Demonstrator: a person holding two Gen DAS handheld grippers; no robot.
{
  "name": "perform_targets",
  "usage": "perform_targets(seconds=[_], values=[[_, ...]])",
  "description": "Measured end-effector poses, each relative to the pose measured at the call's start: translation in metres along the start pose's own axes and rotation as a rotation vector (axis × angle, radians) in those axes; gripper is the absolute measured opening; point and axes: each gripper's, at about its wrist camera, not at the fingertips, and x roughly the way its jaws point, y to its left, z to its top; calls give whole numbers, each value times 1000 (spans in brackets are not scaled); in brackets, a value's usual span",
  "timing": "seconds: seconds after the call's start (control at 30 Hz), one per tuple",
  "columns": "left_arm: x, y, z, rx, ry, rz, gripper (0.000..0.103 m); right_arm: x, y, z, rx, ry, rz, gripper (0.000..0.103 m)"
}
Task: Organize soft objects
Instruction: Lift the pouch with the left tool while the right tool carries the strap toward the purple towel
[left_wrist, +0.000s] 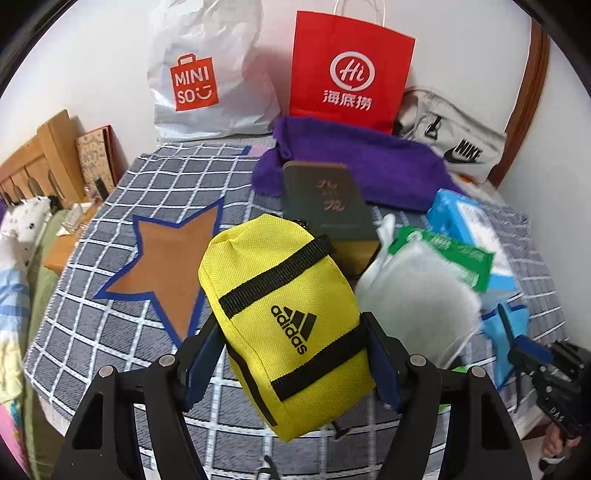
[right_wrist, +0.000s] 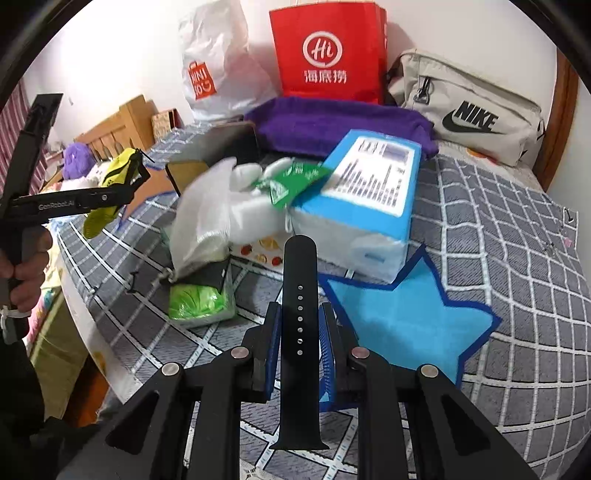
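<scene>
Both tongs loaded and lifted above the bed (right_wrist: 517, 280): left tongs (left_wrist: 291, 354) clamped on yellow pouch (left_wrist: 284, 317), right tongs (right_wrist: 300, 343) pinching black strap (right_wrist: 299, 332); best lowered squarely onto brown star (left_wrist: 170, 258) and blue star (right_wrist: 406, 325) before easing grip.

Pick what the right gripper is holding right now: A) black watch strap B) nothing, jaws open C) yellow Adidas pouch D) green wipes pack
A. In the right wrist view, the right gripper is shut on the black watch strap, its row of holes visible between the blue pads. The yellow Adidas pouch sits in the left gripper instead.
</scene>
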Motion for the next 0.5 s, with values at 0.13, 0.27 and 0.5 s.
perform_targets(seconds=[0.13,0.27,0.5], values=[[-5,-6,10,14,-15,-5,71,-12,-2,8,1,-31,6,20],[-8,-11,22,26,-26,-10,71,-21,-8,24,4,-65,7,20],[-2,-20,44,35,-27,-17,71,-20,-25,56,24,-91,-28,20]])
